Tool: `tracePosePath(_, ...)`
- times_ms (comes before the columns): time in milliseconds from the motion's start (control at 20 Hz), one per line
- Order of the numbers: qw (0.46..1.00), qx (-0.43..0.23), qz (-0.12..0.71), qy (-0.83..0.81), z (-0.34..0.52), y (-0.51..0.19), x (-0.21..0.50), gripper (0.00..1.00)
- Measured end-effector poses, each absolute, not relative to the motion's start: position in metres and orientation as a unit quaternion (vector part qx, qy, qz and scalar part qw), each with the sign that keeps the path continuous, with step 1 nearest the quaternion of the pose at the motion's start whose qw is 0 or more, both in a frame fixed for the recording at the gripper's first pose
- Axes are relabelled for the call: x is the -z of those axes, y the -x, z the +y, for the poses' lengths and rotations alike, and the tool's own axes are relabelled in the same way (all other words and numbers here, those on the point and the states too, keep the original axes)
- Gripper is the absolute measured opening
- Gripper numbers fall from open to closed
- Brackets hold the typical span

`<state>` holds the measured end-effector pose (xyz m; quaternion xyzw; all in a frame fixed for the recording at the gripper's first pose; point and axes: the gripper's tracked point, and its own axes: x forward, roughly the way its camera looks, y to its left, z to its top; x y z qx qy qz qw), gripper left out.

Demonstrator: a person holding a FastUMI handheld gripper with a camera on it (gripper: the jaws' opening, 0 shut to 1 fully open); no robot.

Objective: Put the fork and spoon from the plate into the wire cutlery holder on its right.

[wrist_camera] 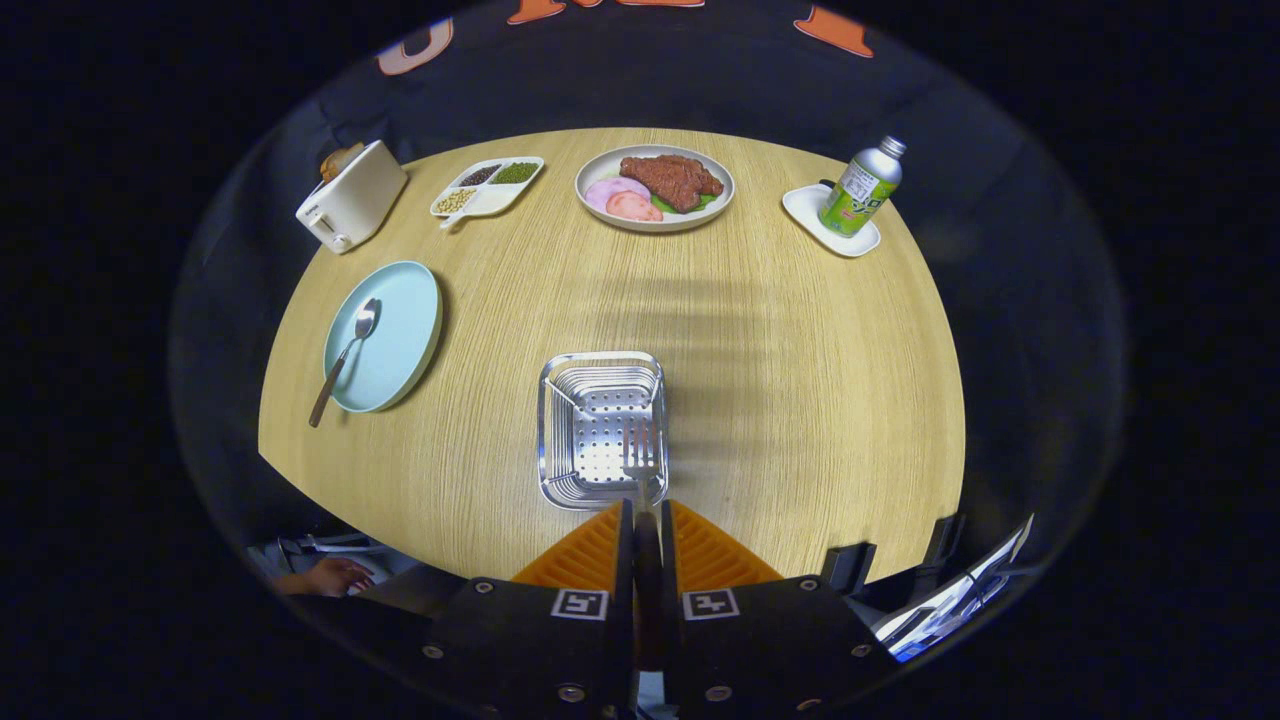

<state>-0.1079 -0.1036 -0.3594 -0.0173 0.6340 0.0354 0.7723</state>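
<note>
Between the fingers of the gripper [647, 510], closed tight on its handle, a fork [641, 462] points forward with its tines over the wire cutlery holder [603, 428] just ahead. Most of the fork's handle is hidden in the narrow gap between the fingers. Ahead and to the left, well apart from the holder, a spoon [345, 357] lies on the pale blue plate [390, 335], its handle overhanging the near rim. Far beyond sit a toaster [352, 196], a divided tray [487, 186], a food plate [654, 187] and a bottle [861, 187] on a small dish [829, 220].
</note>
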Motion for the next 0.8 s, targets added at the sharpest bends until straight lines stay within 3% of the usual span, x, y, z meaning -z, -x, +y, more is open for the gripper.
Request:
tracePosePath(250,0.831,-0.061,0.553,-0.007,-0.093,0.066,0.34,0.16)
tracePosePath(350,0.859,-0.07,0.506,-0.015,-0.086,0.047,0.326,0.22)
tracePosePath(500,0.896,-0.073,0.436,-0.045,-0.073,0.022,0.3,0.37)
tracePosePath(650,0.935,-0.064,0.346,-0.053,-0.059,-0.005,0.26,0.44)
tracePosePath(800,0.965,-0.045,0.251,-0.062,-0.032,-0.027,0.21,0.61)
